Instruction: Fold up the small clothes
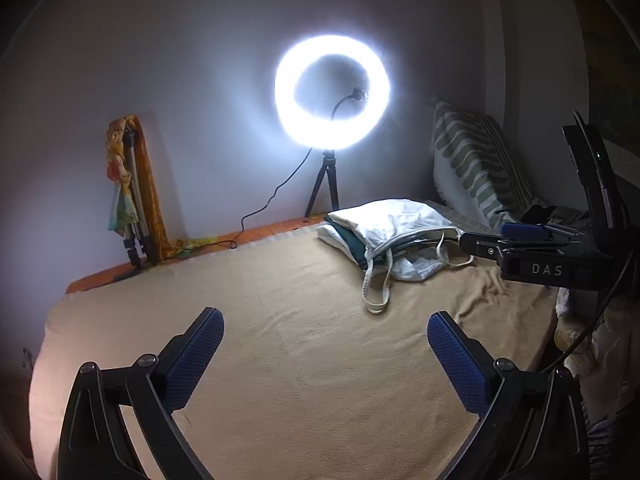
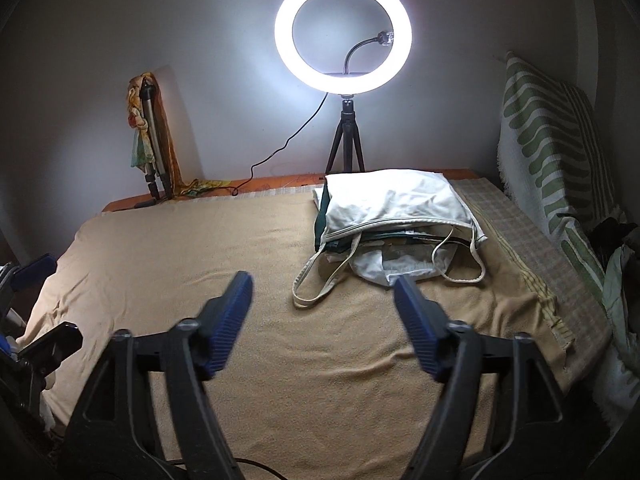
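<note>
Clothes point(image 2: 394, 204) stacked at far right of bed point(image 2: 200, 264), near pillow point(image 2: 548, 152); blanket in front left bare, probably as folding space. Top piece white, straps trailing toward camera. Left gripper point(image 1: 326, 330): jaws wide, holding nothing, above blanket. Right gripper point(image 2: 323, 294): jaws wide, empty, aimed at the straps, not touching.

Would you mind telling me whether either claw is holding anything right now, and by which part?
Nothing is held. The left claw and right claw are both open above the blanket, short of the clothes.
</note>
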